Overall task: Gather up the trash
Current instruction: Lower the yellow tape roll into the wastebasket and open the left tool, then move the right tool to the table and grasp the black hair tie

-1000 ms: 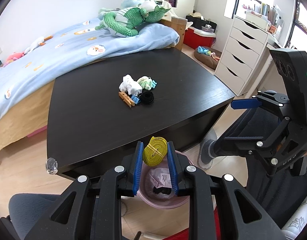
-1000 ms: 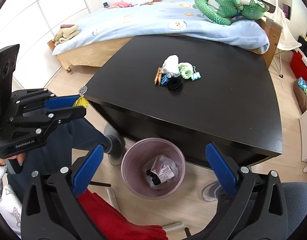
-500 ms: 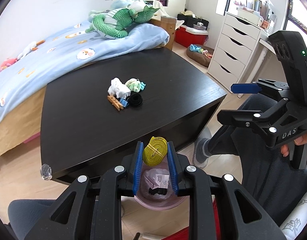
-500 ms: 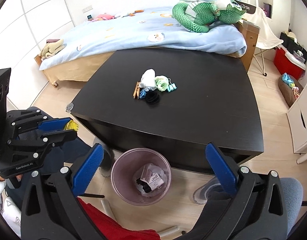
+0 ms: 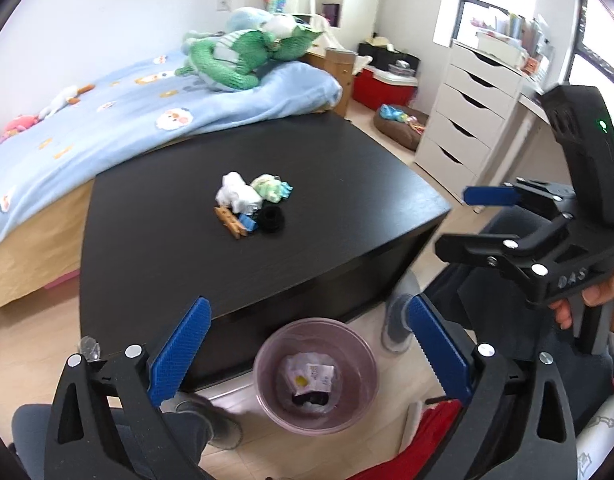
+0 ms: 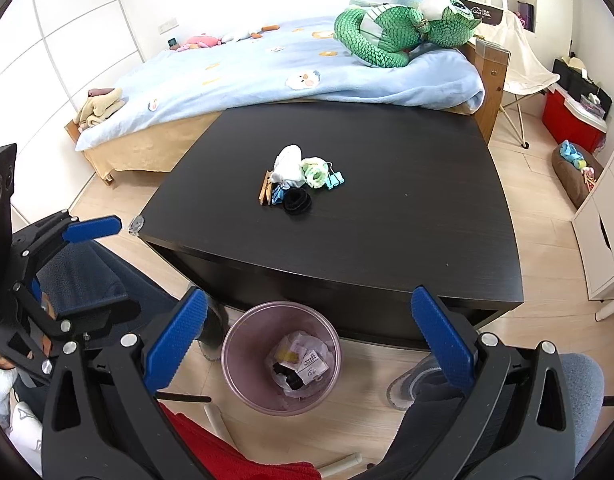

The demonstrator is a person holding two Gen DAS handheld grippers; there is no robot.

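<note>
My left gripper (image 5: 307, 306) hangs over the pink bin (image 5: 267, 344) on the floor in front of the black table (image 5: 347, 184). Its jaws are opening wide, with nothing between them. A yellow scrap (image 5: 301, 380) lies in the bin on white paper trash. A small pile sits mid-table: a white tissue wad (image 5: 237, 194), a green wad (image 5: 269, 188), a wooden clothespin (image 5: 229, 222) and a black hair tie (image 5: 271, 218). My right gripper (image 6: 309, 296) is open and empty, also above the bin (image 6: 235, 336).
A bed with a blue cover (image 6: 267, 76) and a green plush dragon (image 6: 387, 28) stands behind the table. White drawers (image 5: 467, 120) are at the right. The person's legs and slippers (image 5: 397, 320) flank the bin, and a red cloth (image 6: 211, 444) lies below.
The left gripper's jaws have sprung apart and let go of the yellow roll, which now lies in the bin. The right gripper stays open.
</note>
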